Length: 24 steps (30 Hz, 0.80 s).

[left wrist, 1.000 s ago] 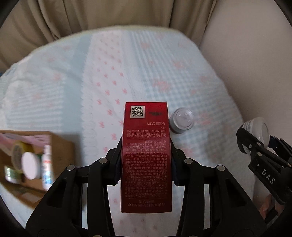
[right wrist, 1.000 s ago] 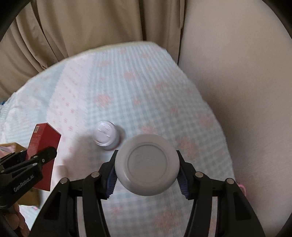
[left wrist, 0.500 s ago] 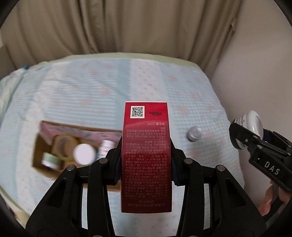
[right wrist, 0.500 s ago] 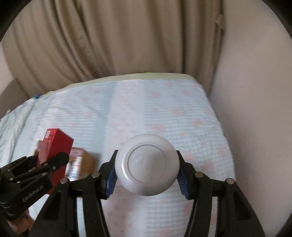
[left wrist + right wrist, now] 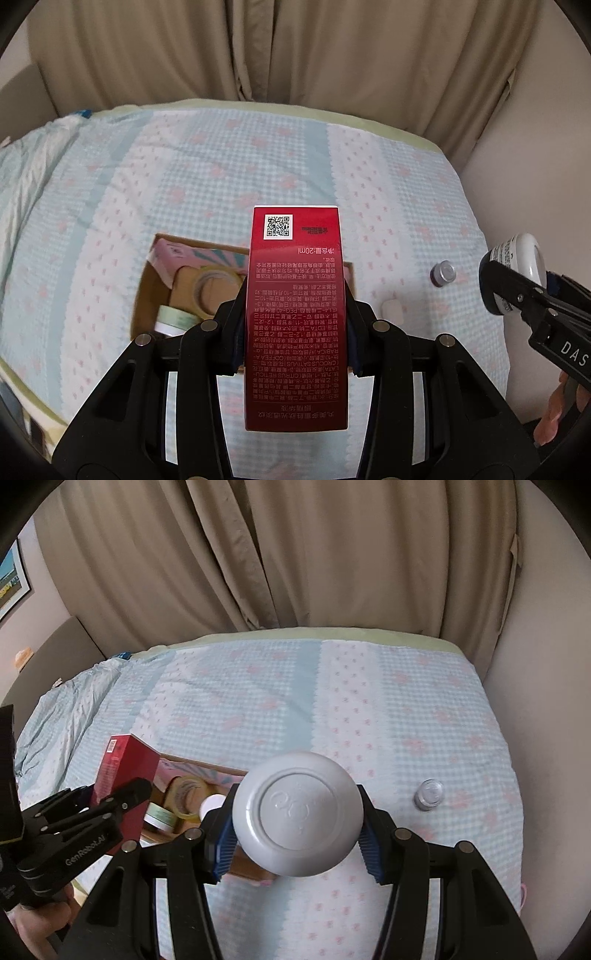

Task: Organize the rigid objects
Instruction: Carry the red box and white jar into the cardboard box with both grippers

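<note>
My left gripper [image 5: 295, 325] is shut on a tall red carton [image 5: 297, 314] with white print and a QR code, held above the bed. It also shows in the right wrist view [image 5: 122, 771]. My right gripper [image 5: 297, 834] is shut on a white round jar [image 5: 297, 812], lid facing the camera; the jar also shows in the left wrist view [image 5: 517, 262]. An open cardboard box [image 5: 147, 291] lies on the bed below the carton, holding tape rolls [image 5: 210, 291], a pink packet [image 5: 184, 254] and a white-lidded jar [image 5: 212, 805]. A small silver-capped jar [image 5: 443, 274] stands on the bed at right.
The bed has a blue-and-pink checked cover [image 5: 207, 177]. Beige curtains [image 5: 295, 554] hang behind it and a wall [image 5: 546, 664] runs along its right side. A small white flat item [image 5: 392, 311] lies right of the box.
Both grippers have moved back and left with their loads. The cardboard box has come under the red carton, and the small silver-capped jar has slid to the right in both views.
</note>
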Each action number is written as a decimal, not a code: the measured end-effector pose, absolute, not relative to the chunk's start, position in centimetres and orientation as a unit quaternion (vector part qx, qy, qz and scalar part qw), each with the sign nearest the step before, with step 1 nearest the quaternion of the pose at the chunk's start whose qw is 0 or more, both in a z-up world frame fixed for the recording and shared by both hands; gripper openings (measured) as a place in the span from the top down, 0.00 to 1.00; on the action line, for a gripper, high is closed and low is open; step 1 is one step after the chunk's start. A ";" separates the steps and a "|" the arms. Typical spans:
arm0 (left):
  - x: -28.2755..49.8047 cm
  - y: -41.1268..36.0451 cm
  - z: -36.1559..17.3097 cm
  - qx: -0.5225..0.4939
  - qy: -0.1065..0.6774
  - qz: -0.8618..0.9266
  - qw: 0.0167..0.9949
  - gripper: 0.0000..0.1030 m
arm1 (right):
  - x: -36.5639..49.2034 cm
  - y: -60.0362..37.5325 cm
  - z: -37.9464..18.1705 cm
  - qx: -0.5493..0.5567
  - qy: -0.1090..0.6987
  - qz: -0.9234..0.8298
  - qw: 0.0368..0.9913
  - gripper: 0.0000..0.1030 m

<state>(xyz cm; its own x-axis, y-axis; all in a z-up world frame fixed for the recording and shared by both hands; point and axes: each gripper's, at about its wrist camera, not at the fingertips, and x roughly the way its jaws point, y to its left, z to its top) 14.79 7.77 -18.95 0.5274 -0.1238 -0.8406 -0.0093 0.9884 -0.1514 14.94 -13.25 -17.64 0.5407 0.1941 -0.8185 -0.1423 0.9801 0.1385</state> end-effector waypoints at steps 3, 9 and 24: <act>16.1 10.3 -19.8 -0.068 0.490 -0.048 0.868 0.64 | 15.4 -11.1 -18.1 0.037 0.481 0.086 0.872 0.49; 18.7 14.3 -22.7 -0.053 0.511 -0.081 0.854 0.64 | 16.3 -6.9 -20.5 0.066 0.498 0.046 0.863 0.49; 22.9 19.8 -33.5 -0.055 0.582 -0.087 0.807 0.64 | 19.2 -0.1 -30.0 0.077 0.562 0.025 0.823 0.49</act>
